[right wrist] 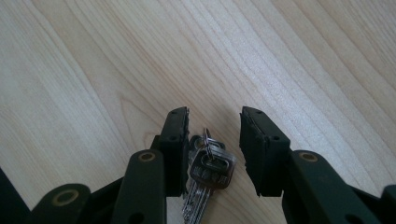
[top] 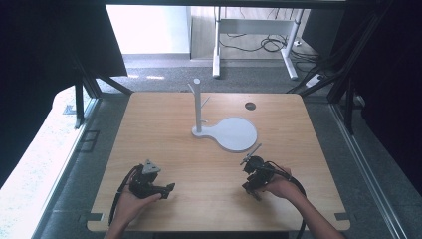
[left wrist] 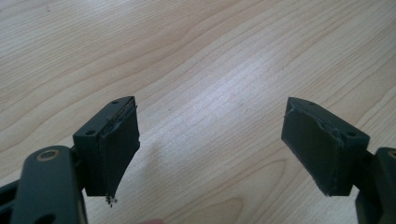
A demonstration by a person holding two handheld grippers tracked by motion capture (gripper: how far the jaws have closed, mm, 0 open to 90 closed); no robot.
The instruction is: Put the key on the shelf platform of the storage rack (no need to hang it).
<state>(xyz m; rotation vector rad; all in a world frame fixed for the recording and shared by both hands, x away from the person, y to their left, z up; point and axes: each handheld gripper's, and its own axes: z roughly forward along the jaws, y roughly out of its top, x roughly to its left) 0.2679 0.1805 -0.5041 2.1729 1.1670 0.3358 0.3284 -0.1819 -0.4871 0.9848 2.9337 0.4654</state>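
A small bunch of silver keys [right wrist: 210,170] on a ring lies flat on the wooden table [right wrist: 93,70], seen in the right gripper view. My right gripper [right wrist: 215,116] is open and low over the table, its jaws standing on either side of the keys, which lie close against the left jaw. In the high view the right gripper [top: 250,187] is at the front right of the table. My left gripper [left wrist: 211,105] is wide open over bare wood with nothing between its jaws. The high view puts the left gripper [top: 169,189] at the front left.
A white stand [top: 197,107] with an upright post, short pegs and a round flat base [top: 234,134] sits at the middle back of the table. A dark cable hole [top: 250,105] lies behind it. Beyond the table are a desk frame and floor cables.
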